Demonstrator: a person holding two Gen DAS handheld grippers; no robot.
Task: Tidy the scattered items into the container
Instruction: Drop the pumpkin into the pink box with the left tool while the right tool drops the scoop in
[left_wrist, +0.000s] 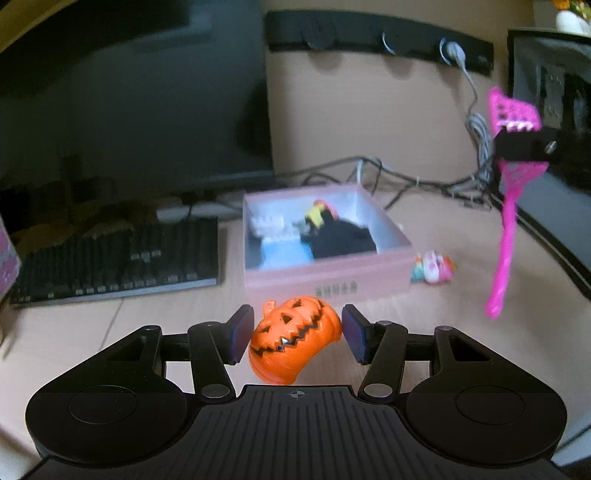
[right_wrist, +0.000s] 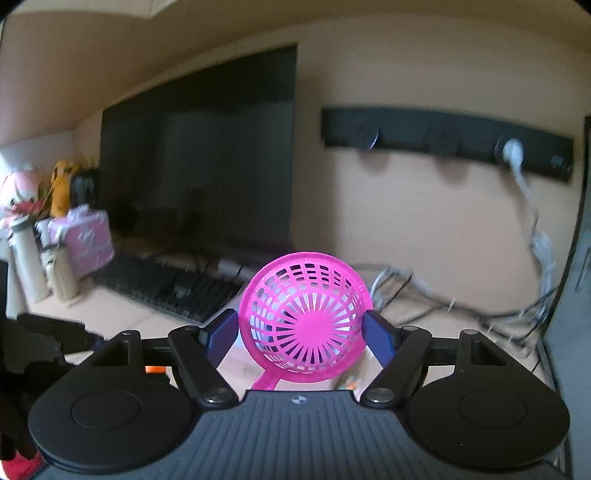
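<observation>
Our left gripper (left_wrist: 297, 334) pinching orange plastic jack-o'-lantern (left_wrist: 293, 338) at lower centre, our right gripper (right_wrist: 301, 328) clamping pink plastic mesh strainer (right_wrist: 304, 314), pink open cardboard box (left_wrist: 325, 273) mid-frame.

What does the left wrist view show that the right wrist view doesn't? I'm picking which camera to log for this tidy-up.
Only the left wrist view shows the orange pumpkin in the left gripper, the pink box and a small colourful toy beside it. Only the right wrist view shows the strainer's bowl clamped in the right gripper. Both show the pink strainer, keyboard and monitor.

Orange pumpkin (left_wrist: 293, 338), pink strainer (right_wrist: 304, 321) aloft
</observation>
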